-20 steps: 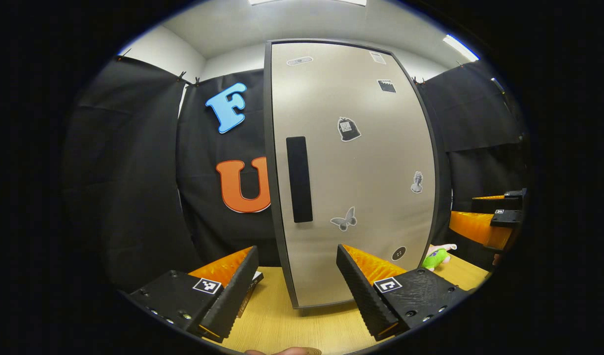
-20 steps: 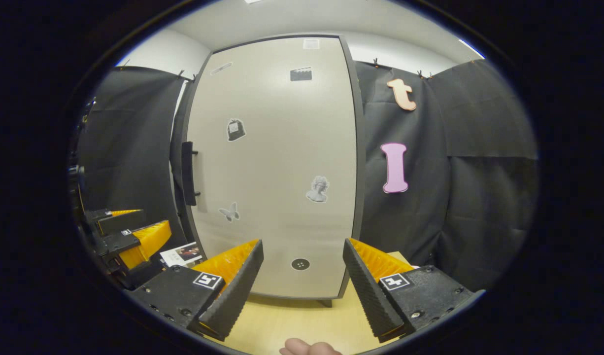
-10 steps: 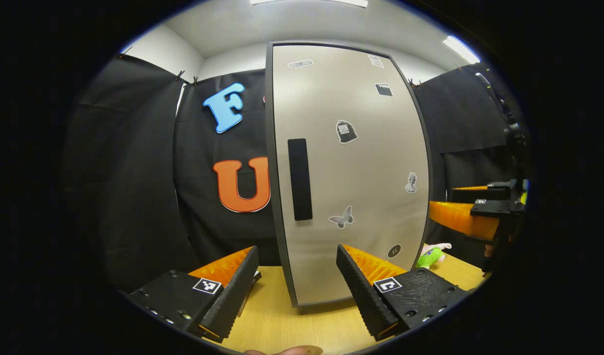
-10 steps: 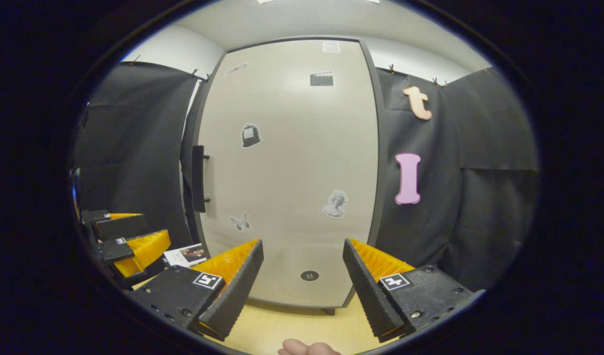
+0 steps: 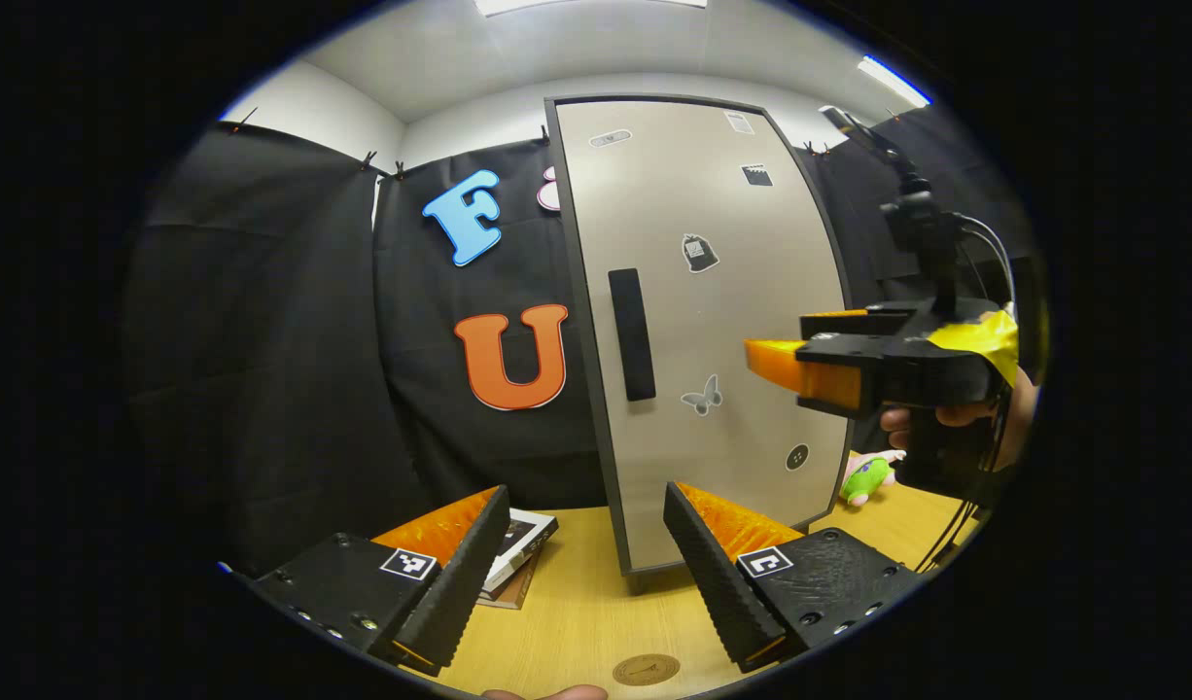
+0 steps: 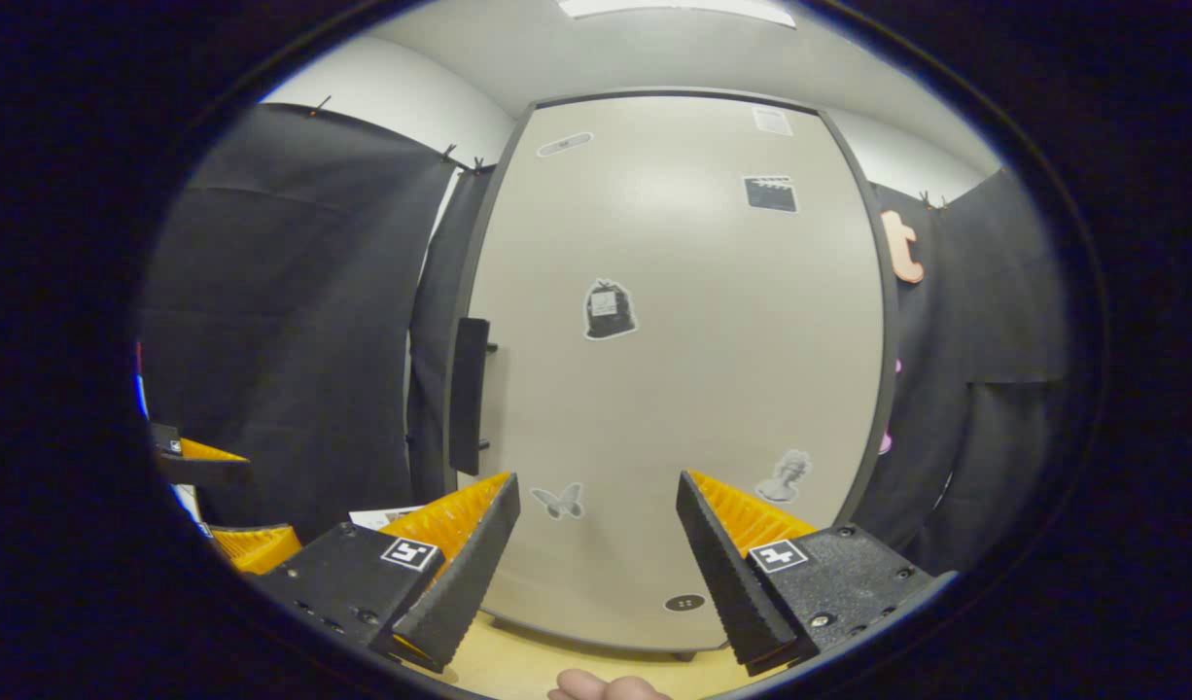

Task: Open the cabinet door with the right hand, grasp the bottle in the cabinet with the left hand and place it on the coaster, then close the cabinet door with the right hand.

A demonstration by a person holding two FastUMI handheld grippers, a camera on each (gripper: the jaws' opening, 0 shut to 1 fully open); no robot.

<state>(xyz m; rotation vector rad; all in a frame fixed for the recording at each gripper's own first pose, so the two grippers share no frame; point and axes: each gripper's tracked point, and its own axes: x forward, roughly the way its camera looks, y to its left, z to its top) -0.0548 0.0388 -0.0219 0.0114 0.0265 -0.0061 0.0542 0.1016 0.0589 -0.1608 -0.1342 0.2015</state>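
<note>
The tall beige cabinet (image 5: 713, 321) stands on the wooden table with its door (image 6: 683, 389) shut; the bottle is hidden inside. A black vertical handle (image 5: 632, 334) sits near the door's left edge, also seen side-on as the handle (image 6: 468, 396) in the right gripper view. A round brown coaster (image 5: 646, 669) lies on the table near the left gripper. My left gripper (image 5: 586, 564) is open and empty, low before the cabinet. My right gripper (image 6: 596, 554) is open and empty, close to the door; as the right gripper (image 5: 800, 365) it is held by a hand at mid-door height.
A stack of books (image 5: 518, 544) lies on the table (image 5: 577, 622) left of the cabinet. A green and pink plush toy (image 5: 868, 476) sits at the cabinet's right. Black cloth walls close in all around. Cables hang from the right gripper's hand.
The right gripper has risen and moved in toward the cabinet door. The left gripper has drawn back and down, bringing the coaster and books into its view. Both stay open.
</note>
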